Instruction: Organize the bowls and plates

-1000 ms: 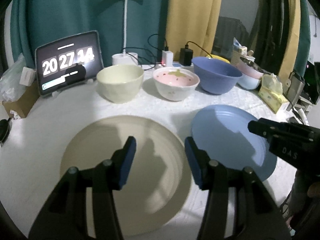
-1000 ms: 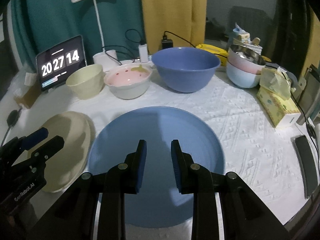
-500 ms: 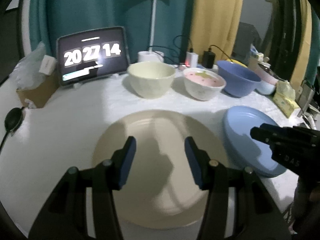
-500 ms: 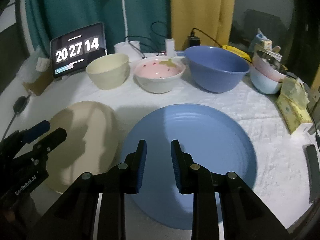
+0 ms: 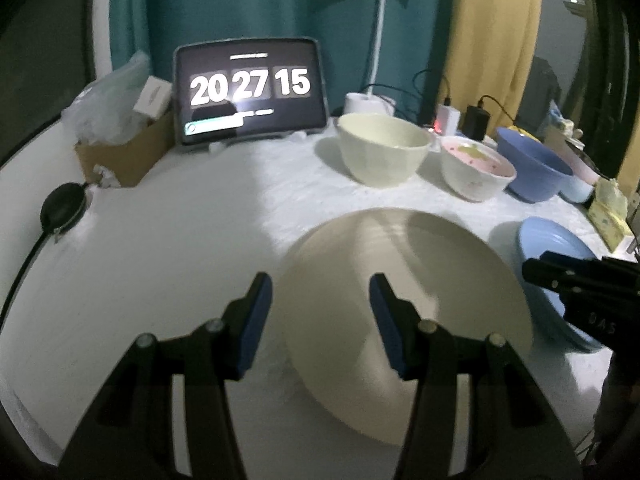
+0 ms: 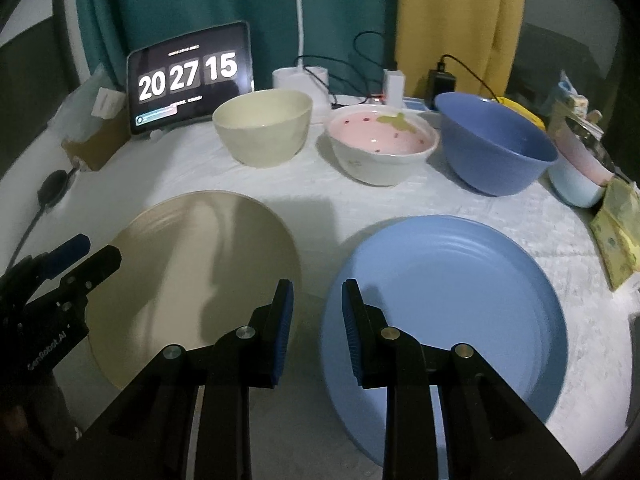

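While both tongs hang empty, left tongs (image 5: 316, 322) half-wide, right tongs (image 6: 317, 330) narrow, the beige plate (image 6: 192, 272) lies at nine o'clock of the blue plate (image 6: 452, 304) on the desk (image 6: 320, 204), so I'd pinch one rim squarely before stacking.

Left view: my camera looks down past two black fingers, close over the round beige plate (image 5: 404, 308).
Right view: mine looks down, close over the round blue plate (image 6: 448, 304).
Both see: both plates, the clock tablet (image 6: 188, 78).
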Available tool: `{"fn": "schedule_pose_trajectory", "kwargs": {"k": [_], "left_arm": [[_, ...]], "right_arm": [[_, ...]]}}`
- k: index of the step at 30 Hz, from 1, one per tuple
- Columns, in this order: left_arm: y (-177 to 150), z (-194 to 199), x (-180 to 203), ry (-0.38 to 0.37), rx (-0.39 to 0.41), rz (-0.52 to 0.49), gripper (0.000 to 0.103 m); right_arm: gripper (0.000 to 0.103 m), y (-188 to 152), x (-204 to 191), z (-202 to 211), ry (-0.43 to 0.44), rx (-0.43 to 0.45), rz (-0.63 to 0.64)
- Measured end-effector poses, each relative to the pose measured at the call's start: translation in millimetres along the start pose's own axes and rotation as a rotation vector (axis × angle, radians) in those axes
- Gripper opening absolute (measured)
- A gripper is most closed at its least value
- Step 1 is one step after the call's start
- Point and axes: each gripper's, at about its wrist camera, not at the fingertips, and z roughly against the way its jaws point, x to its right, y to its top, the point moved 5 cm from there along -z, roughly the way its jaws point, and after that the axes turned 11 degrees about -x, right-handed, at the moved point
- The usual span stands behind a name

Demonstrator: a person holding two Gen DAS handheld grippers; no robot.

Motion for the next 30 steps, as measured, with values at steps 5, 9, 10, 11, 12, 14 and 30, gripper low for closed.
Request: {"fn": "schedule_pose_trajectory", "kwargs": {"k": [5, 9, 10, 11, 12, 14, 30], "left_arm": [[-2, -6, -13, 0.016, -0.008, 0.022, 0.052], [-5, -12, -17, 0.016, -0.047, 0.034, 0.052], [-5, -13, -17, 0.014, -0.053, 0.034, 0.052], [-6, -15, -18, 0.012, -0.061, 0.035, 0.052], [-7, -16, -18, 0.010, -0.069, 0.034, 0.052], [-7, -19, -18, 0.007, -0.080, 0.035, 0.052], [-9, -40, -26, -0.015, -0.168, 0.059, 0.052]], "right_arm": [[0.027, 4, -9, -9, 0.007, -0.017, 0.018], [0.027, 6, -15, -16, 0.009, -0.030, 0.028], [0.027, 7, -16, -18, 0.010, -0.034, 0.030], [0.027, 7, -18, -19, 0.010, -0.038, 0.032], [0.027, 8, -19, -21, 0.010, -0.040, 0.033], [0.027, 9, -20, -23, -0.001, -0.040, 0.039], [0.028, 20, -41, -50, -0.056, -0.091, 0.117]]}}
